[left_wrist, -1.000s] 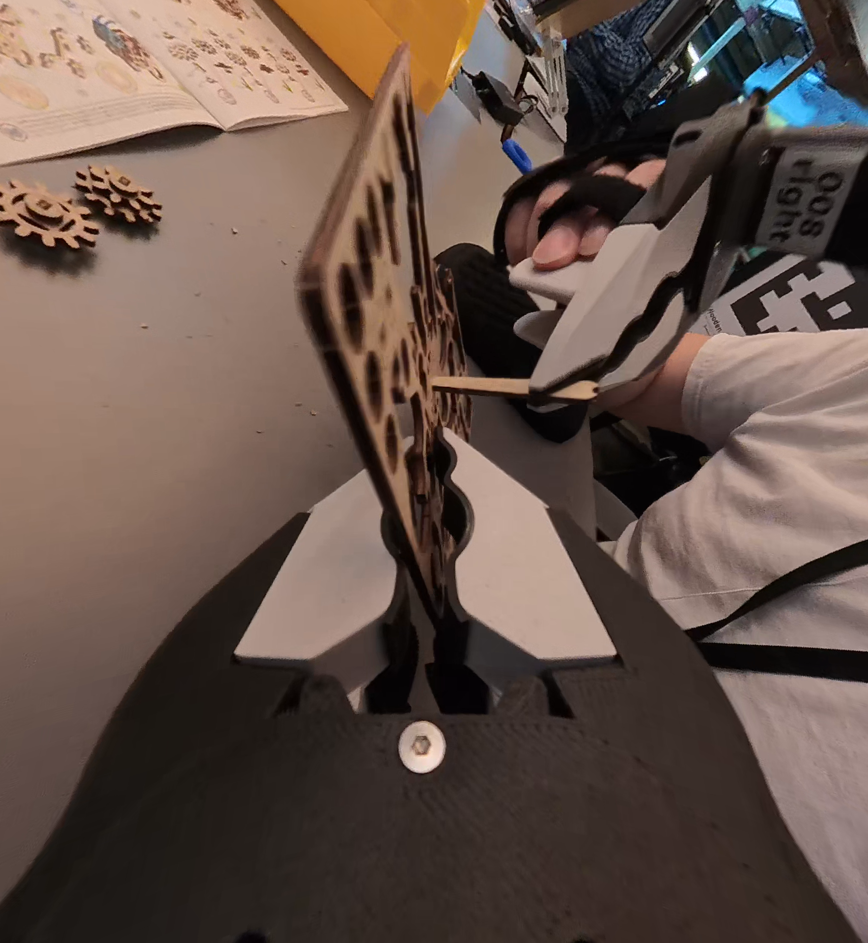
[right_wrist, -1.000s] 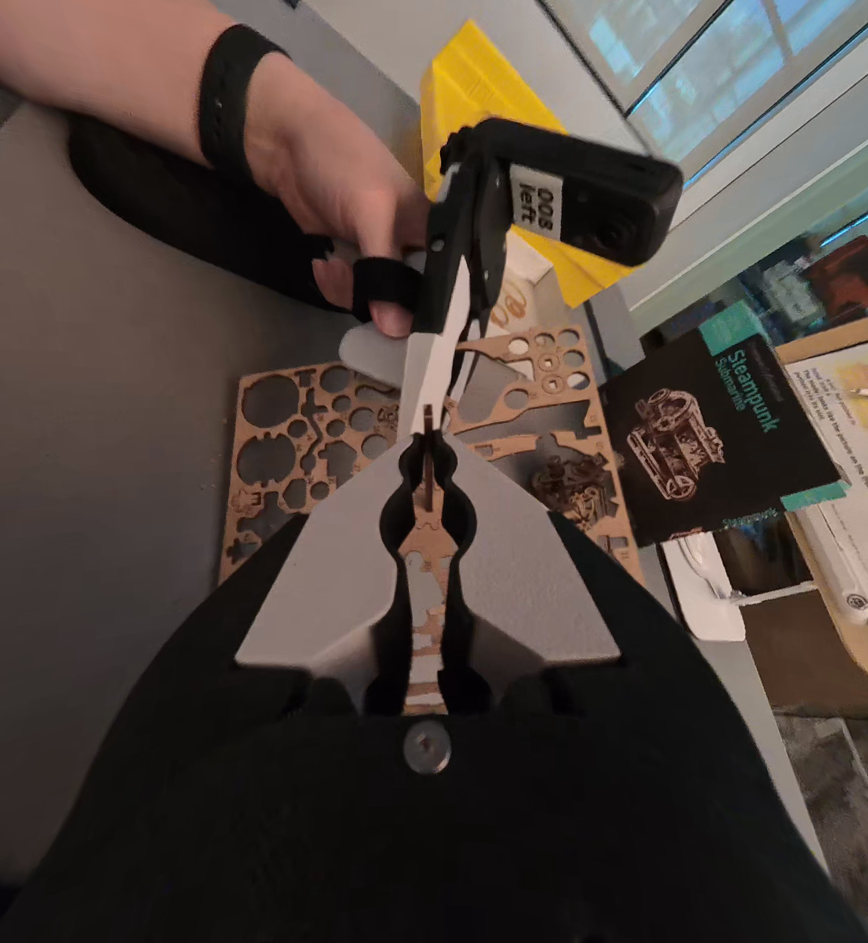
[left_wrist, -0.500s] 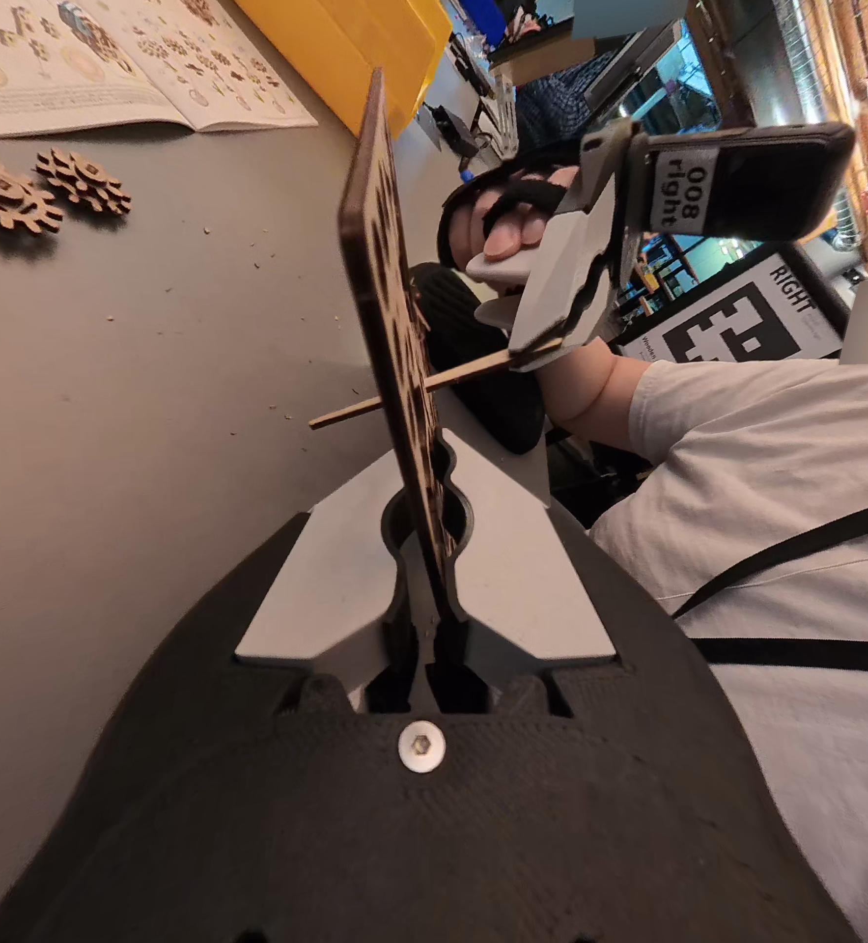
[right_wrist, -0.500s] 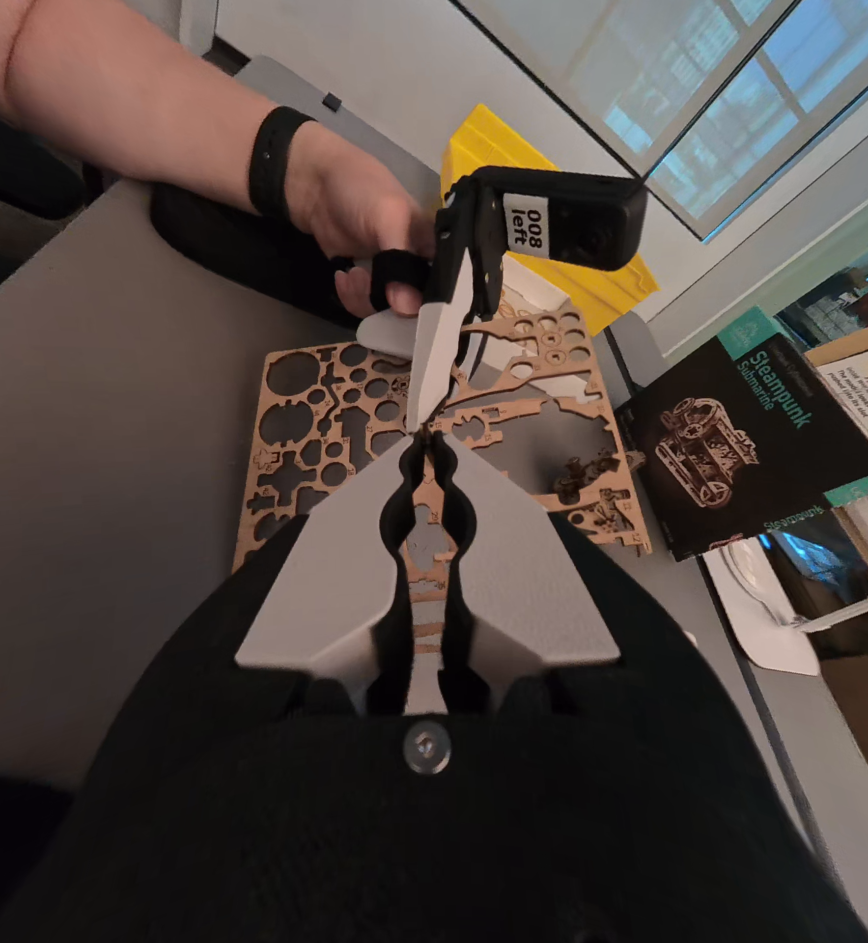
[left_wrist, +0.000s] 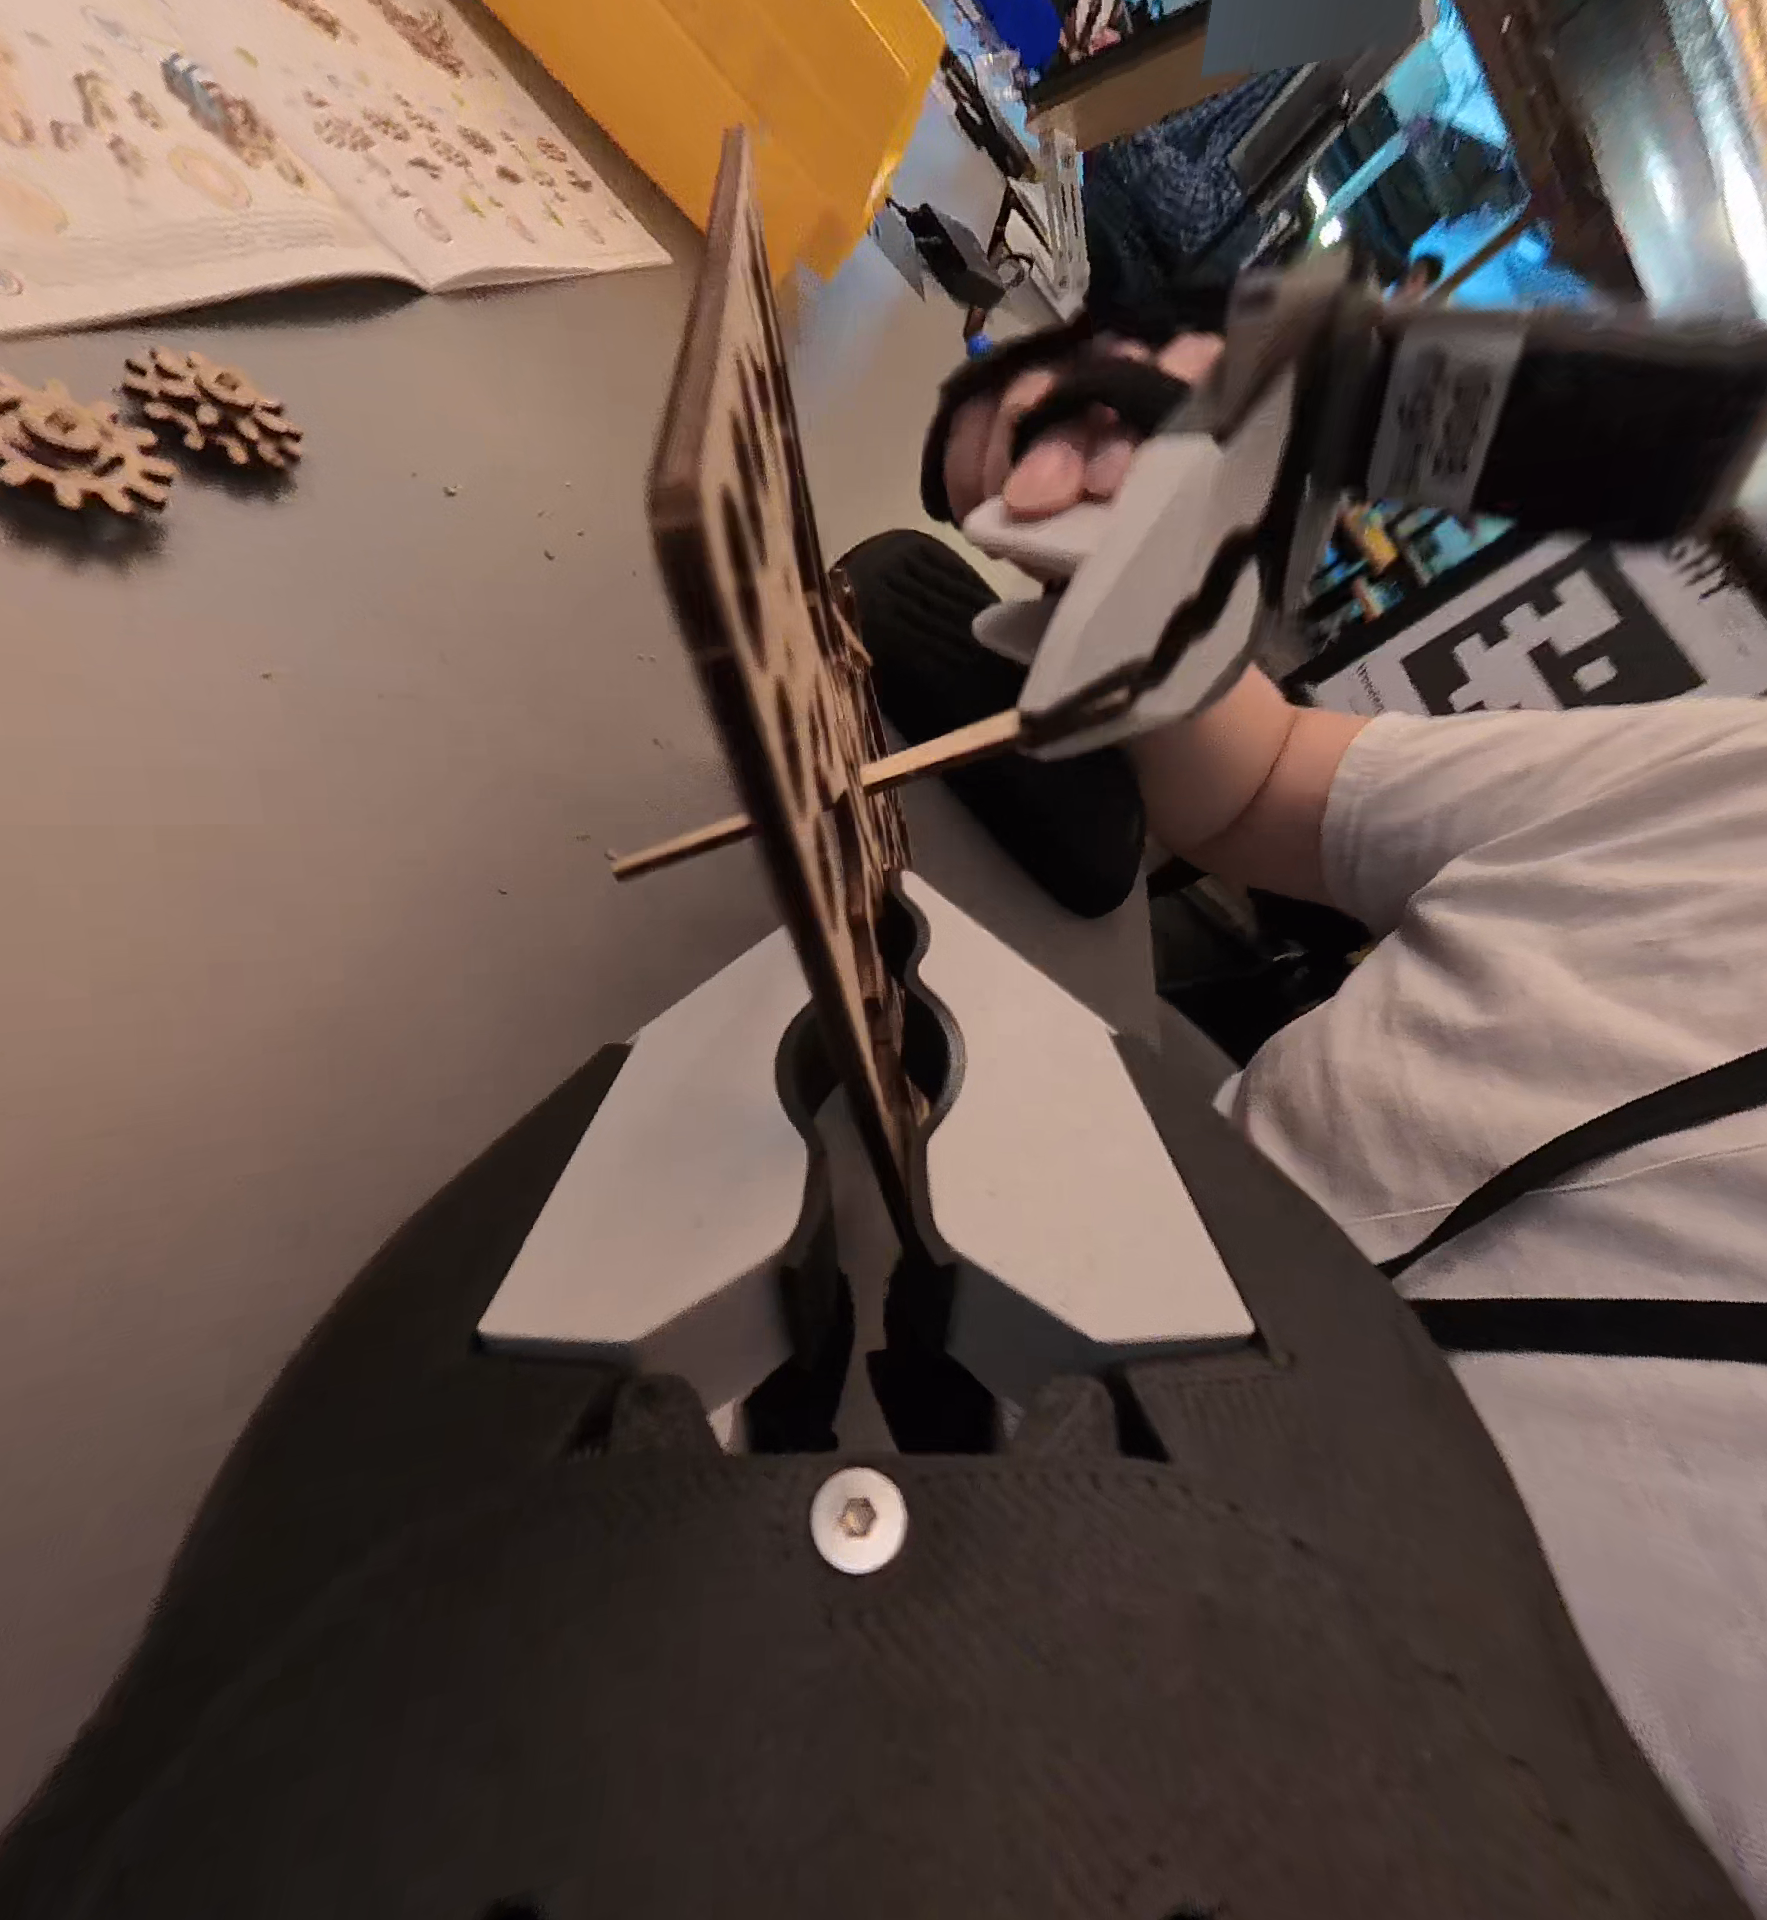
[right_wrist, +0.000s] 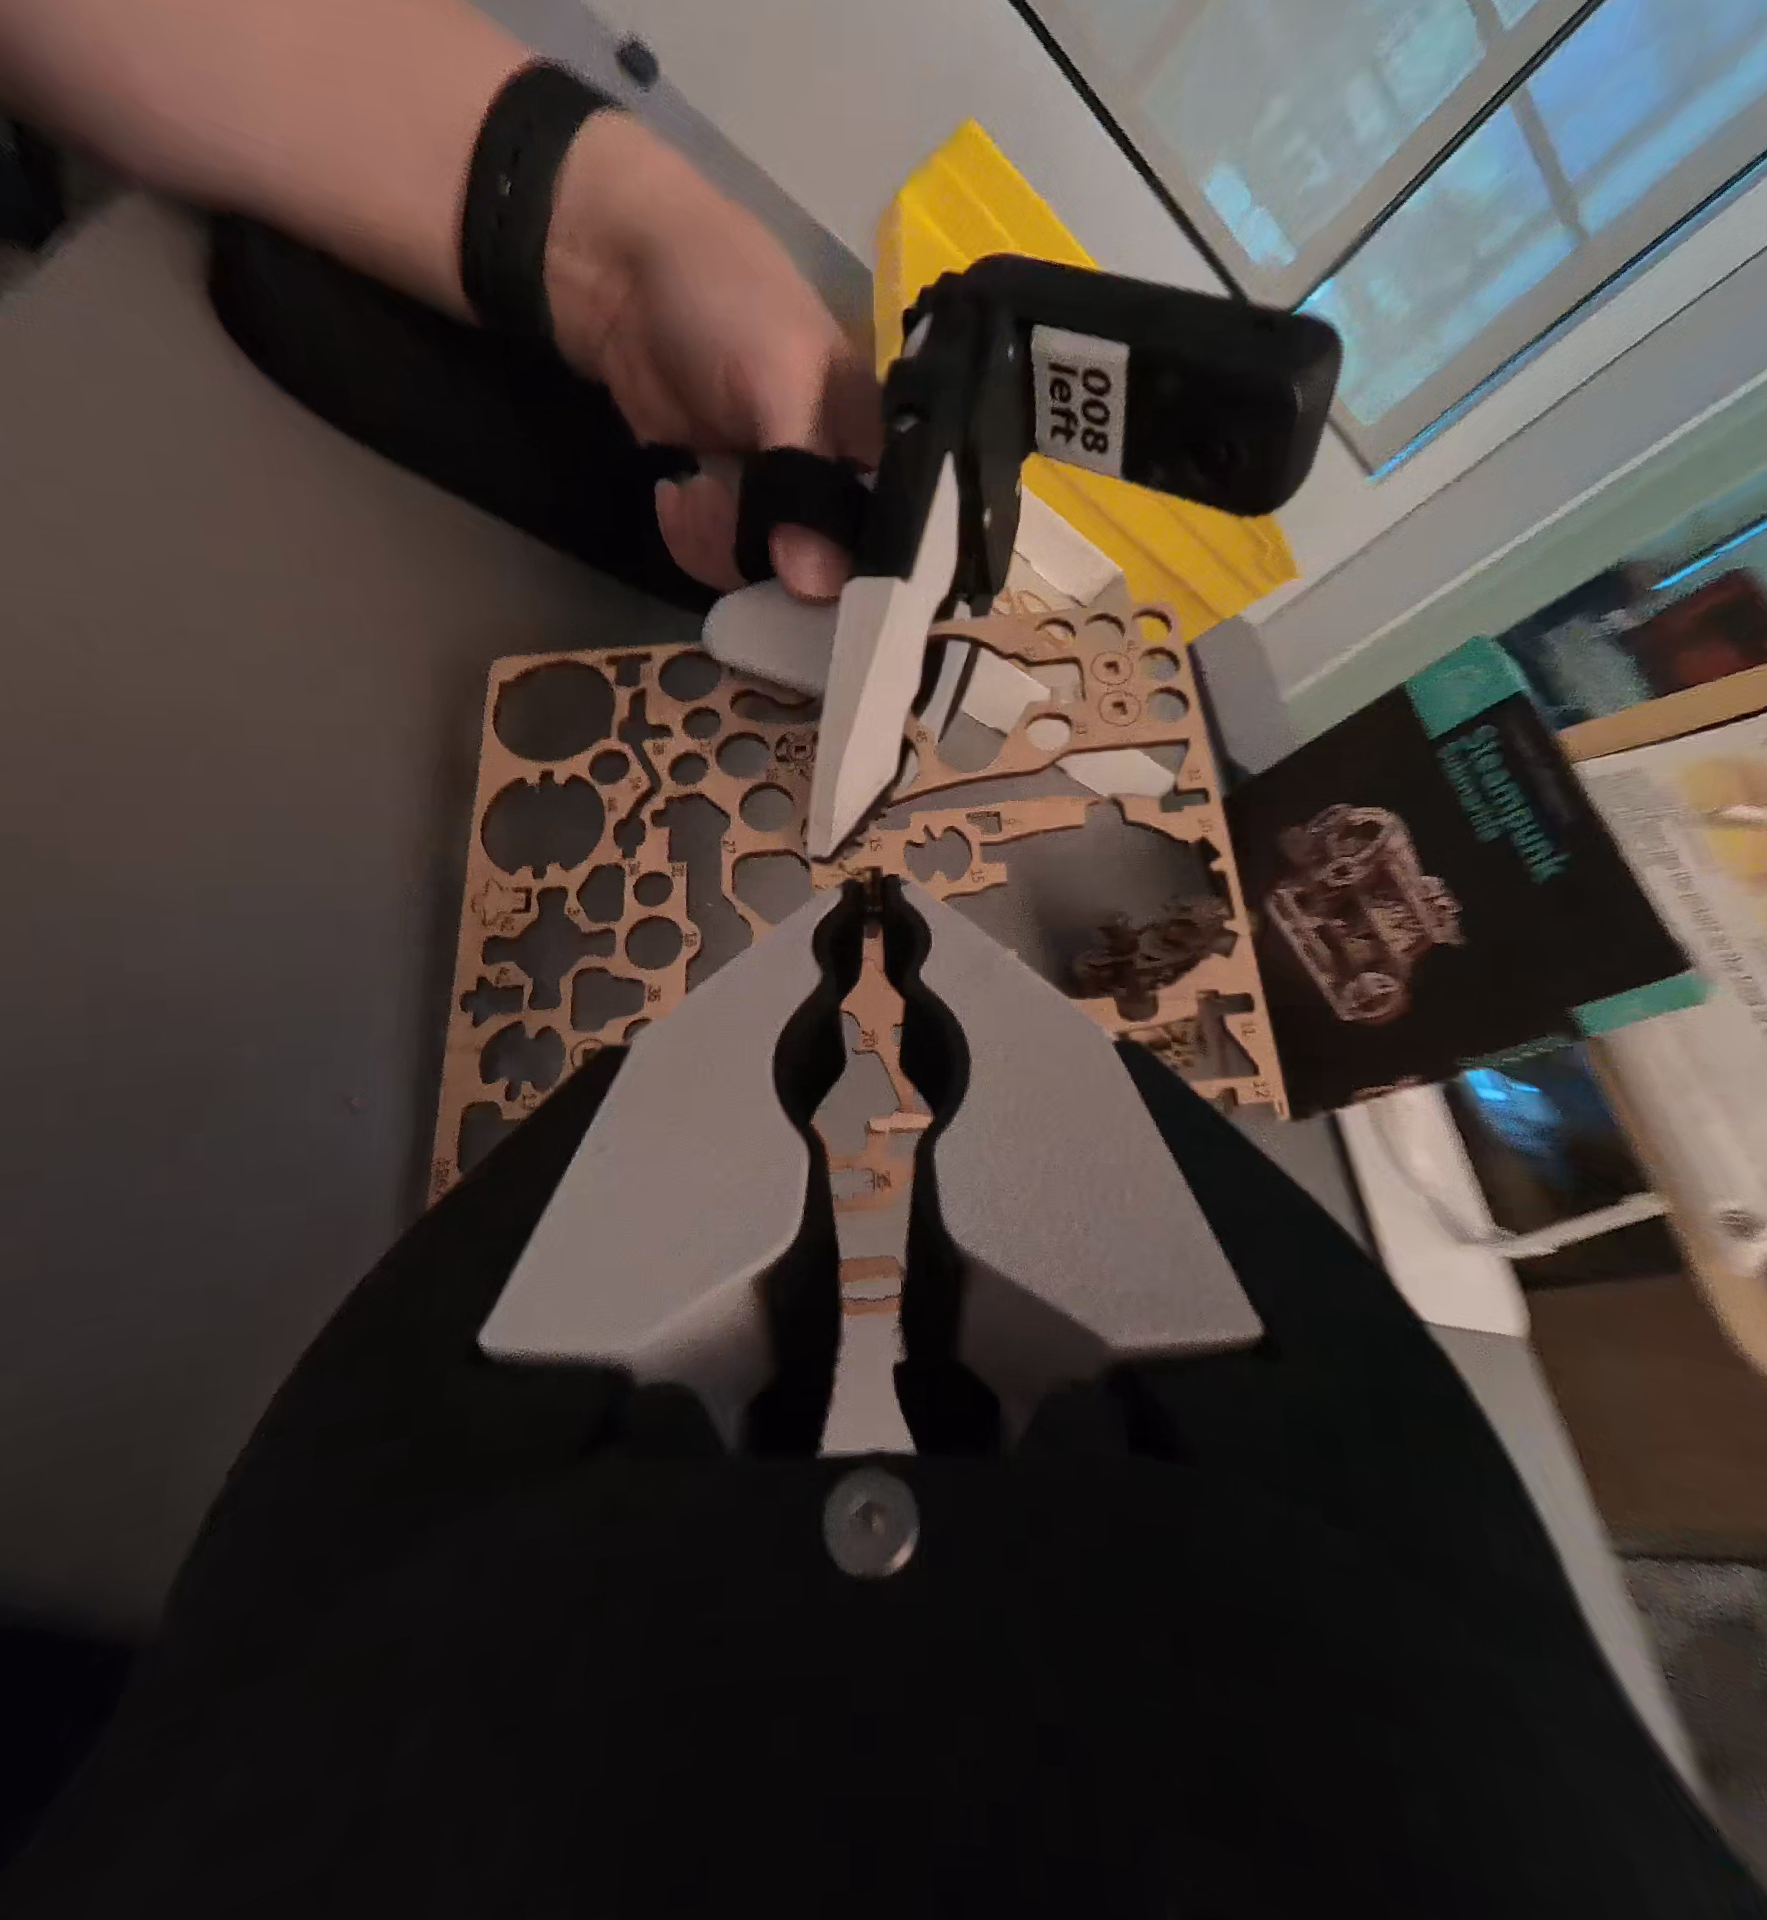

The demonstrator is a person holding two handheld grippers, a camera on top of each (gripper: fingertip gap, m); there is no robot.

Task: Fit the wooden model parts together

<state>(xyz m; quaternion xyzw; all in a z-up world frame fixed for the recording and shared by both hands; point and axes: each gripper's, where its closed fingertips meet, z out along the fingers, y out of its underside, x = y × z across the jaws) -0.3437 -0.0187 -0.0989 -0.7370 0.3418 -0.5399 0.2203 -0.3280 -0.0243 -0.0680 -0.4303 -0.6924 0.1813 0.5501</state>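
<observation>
Left hand-held gripper: fingers closed on the lower edge of the wooden parts sheet, holding it upright on edge above the desk
Right hand-held gripper: fingers pinched together on one end of a thin wooden stick; seen end-on in its own view, so the stick shows only as a dark sliver at the tips
Stick: passes through an opening in the sheet, its free end poking out on the far side, its other end in the right gripper's tips
Sheet: laser-cut plywood, many round and odd cut-outs already vacated; face-on in the right wrist view, edge-on in the left
Gears: two small wooden cogs lying just beside each other on the desk, well apart from the sheet
Instruction booklet: open flat beyond the gears
Yellow bin: behind the booklet
Kit box: dark with a teal edge, to the right of the sheet
</observation>
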